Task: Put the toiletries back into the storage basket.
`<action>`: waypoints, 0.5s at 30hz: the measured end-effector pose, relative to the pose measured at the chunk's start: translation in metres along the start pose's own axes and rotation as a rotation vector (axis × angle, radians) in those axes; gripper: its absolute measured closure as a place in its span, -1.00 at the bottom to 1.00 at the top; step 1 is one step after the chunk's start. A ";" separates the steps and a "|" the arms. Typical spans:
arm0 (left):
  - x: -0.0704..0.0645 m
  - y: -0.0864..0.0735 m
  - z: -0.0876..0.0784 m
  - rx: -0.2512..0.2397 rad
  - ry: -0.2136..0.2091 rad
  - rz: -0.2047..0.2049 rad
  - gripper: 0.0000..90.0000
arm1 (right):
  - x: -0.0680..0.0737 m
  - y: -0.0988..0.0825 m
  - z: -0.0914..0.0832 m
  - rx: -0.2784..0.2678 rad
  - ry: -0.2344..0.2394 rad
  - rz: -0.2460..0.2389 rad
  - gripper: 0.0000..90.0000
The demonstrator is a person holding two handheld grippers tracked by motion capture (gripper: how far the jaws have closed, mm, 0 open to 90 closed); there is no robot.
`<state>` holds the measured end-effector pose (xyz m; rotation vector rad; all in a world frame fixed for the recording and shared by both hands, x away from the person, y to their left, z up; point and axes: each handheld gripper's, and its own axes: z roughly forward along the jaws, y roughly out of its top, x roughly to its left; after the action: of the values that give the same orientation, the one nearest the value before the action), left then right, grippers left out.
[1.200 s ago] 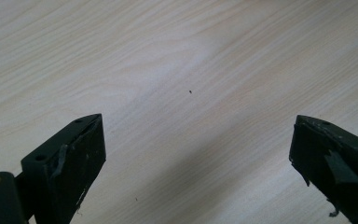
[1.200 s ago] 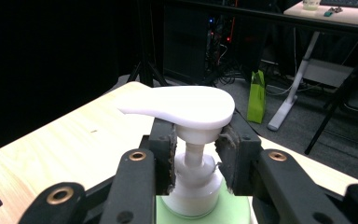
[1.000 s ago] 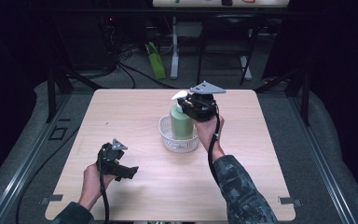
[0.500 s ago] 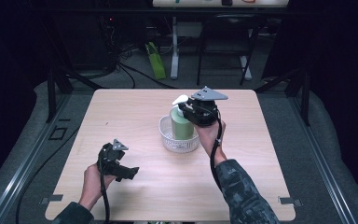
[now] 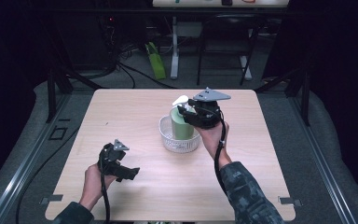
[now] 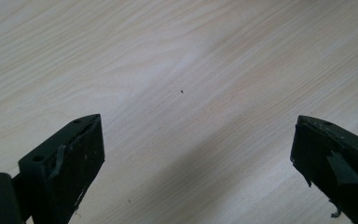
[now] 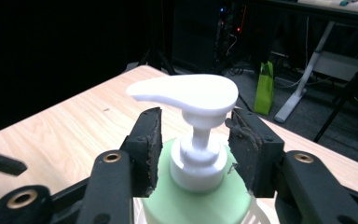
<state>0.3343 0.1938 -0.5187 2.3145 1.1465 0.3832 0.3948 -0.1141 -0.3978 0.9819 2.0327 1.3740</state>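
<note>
The right tool (image 7: 193, 154) brackets the green pump bottle's (image 5: 182, 125) white collar without visibly pinching, so lifting could tip it from the white basket (image 5: 168, 139); the left tool (image 6: 193, 163) gapes empty.

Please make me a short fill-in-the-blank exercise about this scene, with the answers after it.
1. The pump bottle has a body of ____ colour.
2. The bottle stands inside a white ____.
3. The right gripper has its jaws on either side of the bottle's ____.
4. The left gripper hangs open above the bare ____.

Answers: green; basket; neck; table
</note>
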 end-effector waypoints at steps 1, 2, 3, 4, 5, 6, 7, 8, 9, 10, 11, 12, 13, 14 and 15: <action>0.000 0.000 0.000 0.000 0.000 0.000 -0.94 | -0.001 0.001 -0.002 0.005 0.007 0.001 0.08; -0.001 0.000 0.000 0.001 -0.002 0.000 -0.94 | -0.001 0.001 -0.005 0.012 0.009 0.005 0.06; -0.001 0.000 0.000 0.001 -0.002 0.000 -0.94 | -0.001 0.001 -0.005 0.012 0.009 0.005 0.06; -0.001 0.000 0.001 0.001 -0.003 0.001 -0.94 | -0.001 0.002 -0.007 0.024 0.007 0.002 0.03; -0.001 0.000 0.001 0.002 -0.003 0.004 -0.94 | -0.002 0.003 -0.009 0.025 0.010 0.001 0.01; -0.001 0.000 0.001 0.001 -0.003 0.004 -0.94 | -0.002 0.003 -0.013 0.036 0.012 0.000 -0.04; -0.001 0.000 0.001 0.000 -0.004 0.003 -0.94 | -0.003 0.004 -0.015 0.045 0.009 0.003 -0.06; -0.001 0.000 0.001 0.001 -0.004 0.003 -0.94 | -0.004 0.003 -0.021 0.054 0.017 0.010 -0.14; -0.001 0.000 0.001 0.001 -0.004 0.003 -0.94 | -0.004 0.003 -0.021 0.054 0.017 0.010 -0.14; -0.001 0.000 0.001 0.001 -0.002 0.004 -0.94 | -0.005 0.003 -0.022 0.064 0.014 0.010 -0.19; -0.001 0.000 0.000 0.001 -0.002 0.004 -0.94 | -0.005 0.003 -0.025 0.073 0.012 0.010 -0.24; -0.001 0.000 0.000 0.002 -0.001 0.006 -0.94 | -0.006 0.003 -0.027 0.083 0.016 0.010 -0.29; -0.001 0.000 0.000 0.001 -0.001 0.006 -0.94 | -0.006 0.003 -0.030 0.106 0.008 0.013 -0.35; -0.001 0.000 0.000 0.001 -0.001 0.006 -0.94 | -0.007 0.002 -0.031 0.116 0.009 0.011 -0.38; -0.001 0.000 0.000 0.003 -0.001 0.008 -0.94 | -0.009 0.001 -0.034 0.130 0.013 0.017 -0.43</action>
<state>0.3335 0.1929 -0.5190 2.3216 1.1388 0.3839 0.3755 -0.1401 -0.3838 1.0499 2.1501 1.2736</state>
